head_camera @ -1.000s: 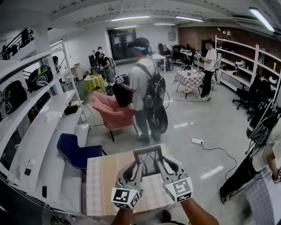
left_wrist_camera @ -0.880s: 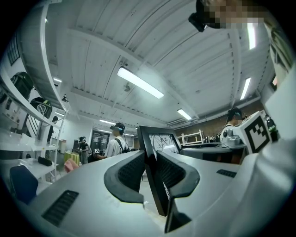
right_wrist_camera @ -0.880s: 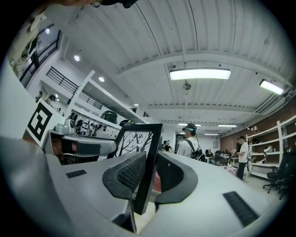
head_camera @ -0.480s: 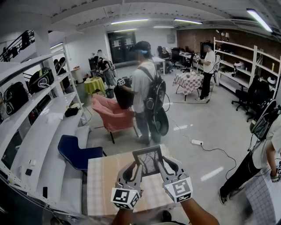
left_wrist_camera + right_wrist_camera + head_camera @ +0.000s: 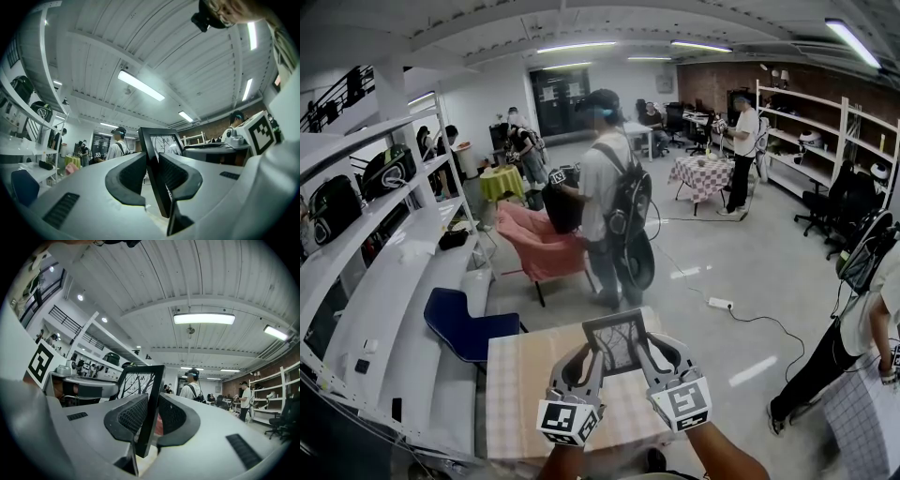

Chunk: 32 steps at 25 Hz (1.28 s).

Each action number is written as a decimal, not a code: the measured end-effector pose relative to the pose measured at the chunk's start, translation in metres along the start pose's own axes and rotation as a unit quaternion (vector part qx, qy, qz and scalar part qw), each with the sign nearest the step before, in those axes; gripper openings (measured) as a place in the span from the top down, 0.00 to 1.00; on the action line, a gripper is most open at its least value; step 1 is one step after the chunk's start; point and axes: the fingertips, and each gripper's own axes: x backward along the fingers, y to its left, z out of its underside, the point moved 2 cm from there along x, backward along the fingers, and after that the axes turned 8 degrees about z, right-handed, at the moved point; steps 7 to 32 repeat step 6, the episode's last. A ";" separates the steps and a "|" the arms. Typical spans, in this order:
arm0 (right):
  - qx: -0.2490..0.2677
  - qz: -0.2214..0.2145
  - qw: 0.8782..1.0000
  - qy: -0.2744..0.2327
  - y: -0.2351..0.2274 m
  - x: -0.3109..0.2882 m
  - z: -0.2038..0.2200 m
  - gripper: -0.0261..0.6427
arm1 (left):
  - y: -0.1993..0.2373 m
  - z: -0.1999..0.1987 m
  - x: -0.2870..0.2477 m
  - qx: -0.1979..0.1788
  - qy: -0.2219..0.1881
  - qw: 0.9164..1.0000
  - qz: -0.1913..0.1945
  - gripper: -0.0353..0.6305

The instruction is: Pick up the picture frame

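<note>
Black rectangular picture frame with a tree print [image 5: 619, 339]: upright, held between both grippers over the near table with a pale checked cloth [image 5: 520, 394].

Left gripper [image 5: 592, 356]: jaws clamped on the frame's left edge. Right gripper [image 5: 645, 354]: jaws clamped on its right edge.

The frame's lower corner looks clear of the cloth in both gripper views, so I judge the grasp done and the lift in hand.

Next move calls for equal pressure from both sides and level hands. Uneven pull could twist the thin frame or let it slip downward.
</note>
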 end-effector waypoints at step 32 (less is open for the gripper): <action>0.001 0.000 1.000 0.001 0.000 -0.001 0.006 0.84 | 0.001 0.007 -0.001 0.001 0.002 1.000 0.000 0.82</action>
